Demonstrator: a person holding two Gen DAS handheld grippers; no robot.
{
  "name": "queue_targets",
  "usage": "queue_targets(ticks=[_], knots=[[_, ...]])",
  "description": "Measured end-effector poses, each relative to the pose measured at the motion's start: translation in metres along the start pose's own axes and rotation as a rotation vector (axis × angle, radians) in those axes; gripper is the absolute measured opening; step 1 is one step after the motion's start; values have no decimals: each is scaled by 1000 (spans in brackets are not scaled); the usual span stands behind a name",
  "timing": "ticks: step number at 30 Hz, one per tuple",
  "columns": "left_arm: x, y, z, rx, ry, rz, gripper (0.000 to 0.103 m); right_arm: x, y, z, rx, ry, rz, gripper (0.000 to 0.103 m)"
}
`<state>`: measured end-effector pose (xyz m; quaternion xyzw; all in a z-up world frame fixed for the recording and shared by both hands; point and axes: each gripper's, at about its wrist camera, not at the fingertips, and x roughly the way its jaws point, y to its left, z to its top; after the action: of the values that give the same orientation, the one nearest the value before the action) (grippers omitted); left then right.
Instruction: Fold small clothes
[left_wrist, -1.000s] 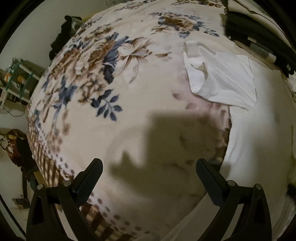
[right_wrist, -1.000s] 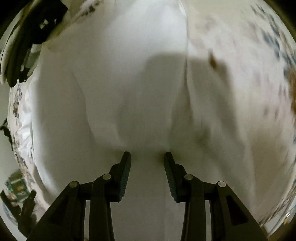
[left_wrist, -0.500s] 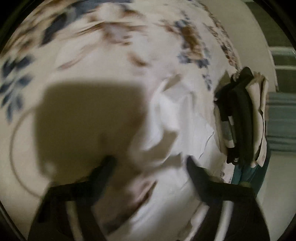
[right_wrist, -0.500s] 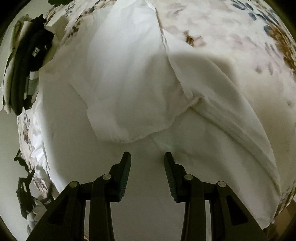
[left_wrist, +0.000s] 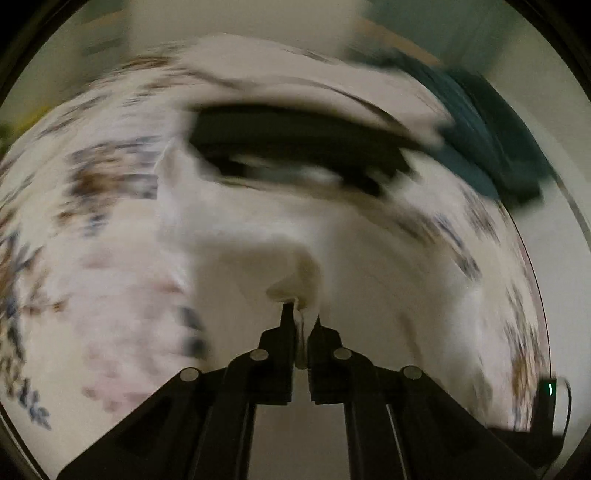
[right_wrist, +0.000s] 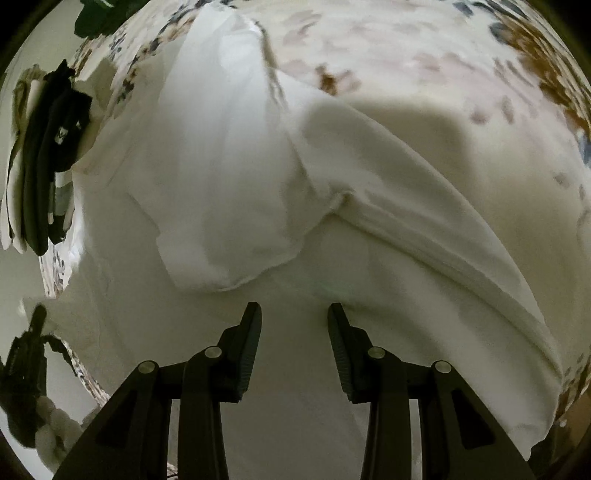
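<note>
Two grippers: both are seen over one white garment (right_wrist: 236, 155) spread on a floral blanket (right_wrist: 461, 66).
Left gripper (left_wrist: 301, 325): its fingers are pressed together, and a fold of the white garment (left_wrist: 295, 266) is pinched between the tips; the view is blurred.
Right gripper (right_wrist: 293, 317): its fingers are spread apart, with nothing held, and are poised just above the garment's near edge.
Garment: it is laid flat on the blanket, with one panel folded over its middle and a hemmed band running along its right side.
Beyond the garment: a stack of dark and light clothes (right_wrist: 44, 155) is seen near the garment's far left corner; teal fabric (left_wrist: 487, 144) is glimpsed behind that stack (left_wrist: 295, 144) in the left view.
</note>
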<state>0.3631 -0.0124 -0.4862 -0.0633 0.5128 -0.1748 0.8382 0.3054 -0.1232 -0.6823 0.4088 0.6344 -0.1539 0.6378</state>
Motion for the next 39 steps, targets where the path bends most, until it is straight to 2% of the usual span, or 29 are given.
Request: queue_targets(ticks=[2,4,7,8,9,10,11,12,17,22,25,26,28,29,31,33,38,39], knots=[[21,-36,-14,70,91,-41,4,-2,-4,0,4,4,-6,39],[38,-54,-33,114,176,-47,7,-3,-5,1,3,17,-16,39],[43,-48,-55,113,226,12,9,-11,-6,3,-15,24,-13,39],[38,-42,-61,114,225,38,19,-14,-4,4,-22,26,-10,39],[33,-33,-68,118,228,66,45,-18,-1,5,-36,28,-6,39],[27,-23,-73,115,233,85,64,-23,2,6,-54,25,1,40],[22,-14,-76,100,235,104,93,-26,5,7,-71,22,8,46],[15,0,-77,74,226,123,94,-28,10,8,-83,19,16,52],[-4,54,-66,-50,167,189,94,-9,54,19,-126,67,103,52],[4,79,-55,-78,127,273,94,41,122,21,-180,162,163,52],[27,68,-51,-30,141,302,94,66,151,9,-268,186,56,52],[36,64,-51,-6,162,315,94,69,155,5,-303,179,11,52],[61,57,-65,68,259,376,95,72,163,-6,-377,172,-86,52],[64,56,-69,76,265,378,95,71,167,-11,-418,178,-137,52],[51,57,-77,66,253,373,95,64,168,-16,-432,195,-157,52],[31,61,-77,35,239,361,95,47,160,-16,-414,210,-135,52],[-47,57,-68,-12,99,380,95,-29,117,-15,-354,176,-75,56],[-59,54,-68,-11,82,385,95,-49,97,-15,-336,174,-66,56]])
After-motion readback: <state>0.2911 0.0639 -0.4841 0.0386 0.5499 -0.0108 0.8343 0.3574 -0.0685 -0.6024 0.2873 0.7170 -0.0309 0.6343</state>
